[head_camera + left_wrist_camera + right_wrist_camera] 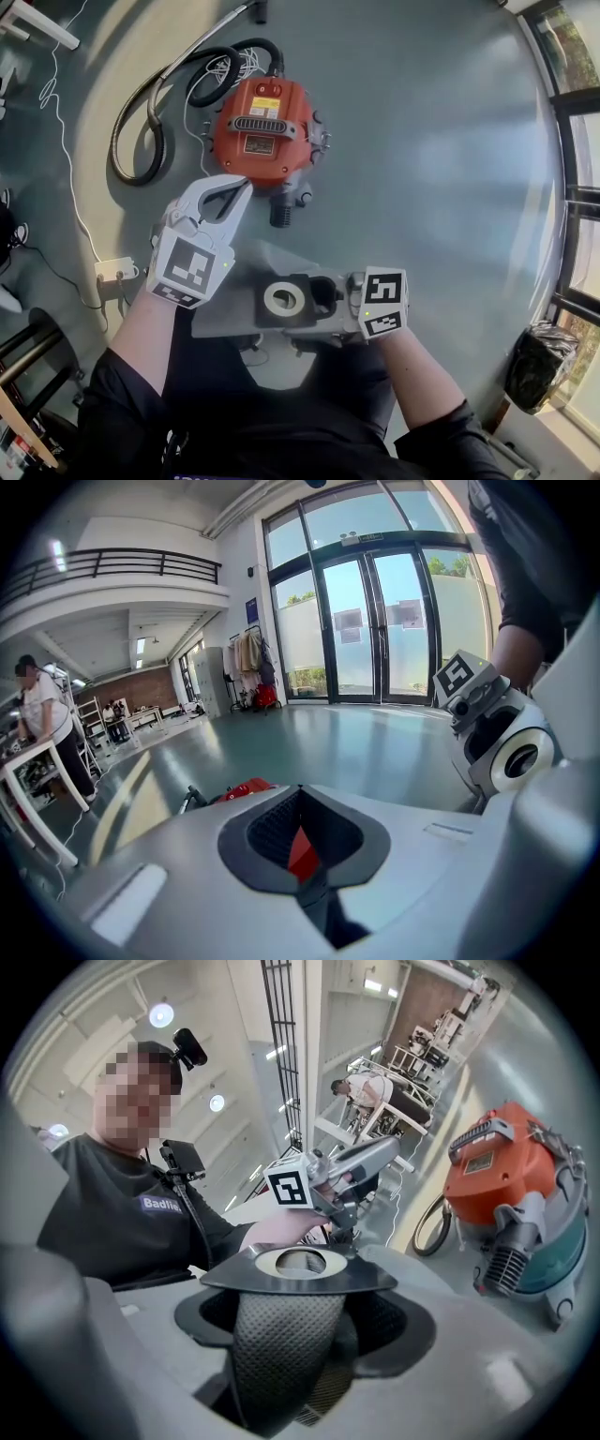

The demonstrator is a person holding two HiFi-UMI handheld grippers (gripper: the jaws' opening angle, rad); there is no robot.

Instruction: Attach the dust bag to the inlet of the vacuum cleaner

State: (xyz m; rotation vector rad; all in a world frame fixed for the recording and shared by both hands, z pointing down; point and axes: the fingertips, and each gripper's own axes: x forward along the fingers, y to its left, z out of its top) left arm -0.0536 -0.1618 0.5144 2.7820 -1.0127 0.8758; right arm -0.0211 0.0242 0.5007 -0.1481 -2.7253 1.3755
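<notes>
right gripper (326, 298): jaws fairly wide, clamped on the dust bag (281, 1354) by its grey mesh just under the collar plate (298, 1274); collar hole faced up.
left gripper (243, 184): jaws met tip to tip, nothing in them; tips hung just short of the vacuum's near edge, not touching.
bag location: held above the floor (431, 150) in front of the person, near the vacuum cleaner (262, 127) but apart from it.
vacuum: orange body sat on the floor; a short black ribbed port (281, 212) stuck out on the side facing the bag.
open room: a wide stretch of floor ran from the vacuum's right side to the window frames (572, 141).
left side: hose (141, 131) lay looped beside the vacuum; white cable (58, 141) ran down to a white socket box (116, 271) near the left wrist.
in the way: left gripper sat just left of the line from collar to port.
edges: black sack (539, 361) stood against the window frame, lower right.
far off: another person stood at a white table (23, 789); glass doors (375, 621) were at the back.
</notes>
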